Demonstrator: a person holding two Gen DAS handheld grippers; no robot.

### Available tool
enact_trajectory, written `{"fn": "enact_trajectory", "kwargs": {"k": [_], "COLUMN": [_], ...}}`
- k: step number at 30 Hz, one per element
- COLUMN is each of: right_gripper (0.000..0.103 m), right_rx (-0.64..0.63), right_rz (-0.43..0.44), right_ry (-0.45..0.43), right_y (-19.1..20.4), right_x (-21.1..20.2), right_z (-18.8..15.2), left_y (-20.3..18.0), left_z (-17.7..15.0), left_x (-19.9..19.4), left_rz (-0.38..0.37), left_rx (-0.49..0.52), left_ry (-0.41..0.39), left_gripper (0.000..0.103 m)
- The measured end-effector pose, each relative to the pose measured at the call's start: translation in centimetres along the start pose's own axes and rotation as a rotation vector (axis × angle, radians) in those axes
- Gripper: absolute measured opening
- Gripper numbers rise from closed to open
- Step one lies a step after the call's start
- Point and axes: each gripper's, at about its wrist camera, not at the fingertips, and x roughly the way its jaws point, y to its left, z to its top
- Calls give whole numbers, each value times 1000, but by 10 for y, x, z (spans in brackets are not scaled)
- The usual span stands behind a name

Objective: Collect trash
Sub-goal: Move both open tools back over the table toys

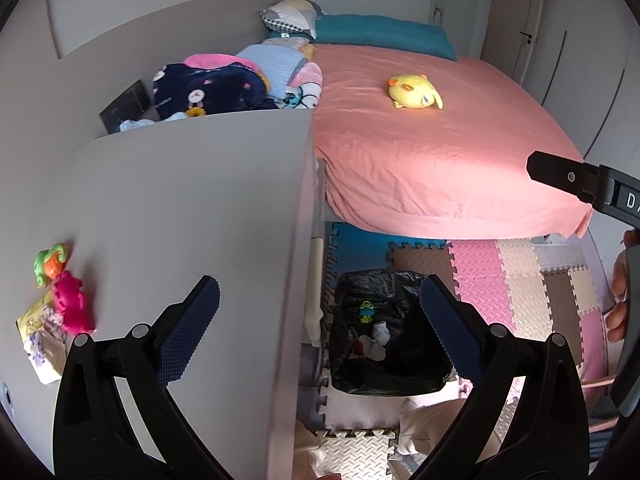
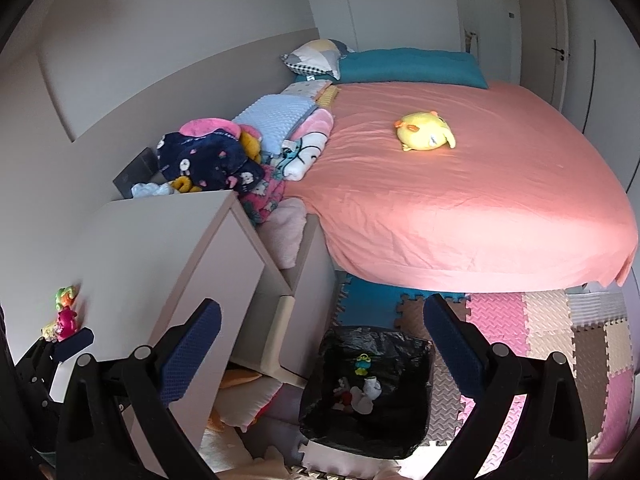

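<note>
A bin lined with a black bag stands on the floor beside the grey cabinet, and shows in the right wrist view too. Inside lie white crumpled scraps, something red and a small green-yellow toy. My left gripper is open and empty, over the cabinet edge and the bin. My right gripper is open and empty, above the bin. On the cabinet top at the left lie a pink toy, a green-orange toy and a crumpled printed wrapper.
A bed with a pink sheet fills the right, with a yellow plush on it. Folded blankets and clothes pile behind the cabinet. Foam puzzle mats cover the floor. The right gripper's body shows at the right edge of the left wrist view.
</note>
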Motion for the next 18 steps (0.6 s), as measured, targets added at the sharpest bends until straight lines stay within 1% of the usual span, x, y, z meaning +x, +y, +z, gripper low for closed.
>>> {"fn": "enact_trajectory", "kwargs": {"k": [5, 18], "right_gripper": [100, 100], "right_rx": [-32, -128], "right_rz": [23, 94], "right_ry": [3, 44], "right_y": [26, 102], "right_x": [1, 15], "right_z": [-5, -22], "left_y": [24, 91], "left_z": [-10, -40], "left_x": [-10, -32], "left_rz": [21, 95], "left_rx": [-35, -141], "left_ry": [-9, -20], "left_gripper": [97, 97]}}
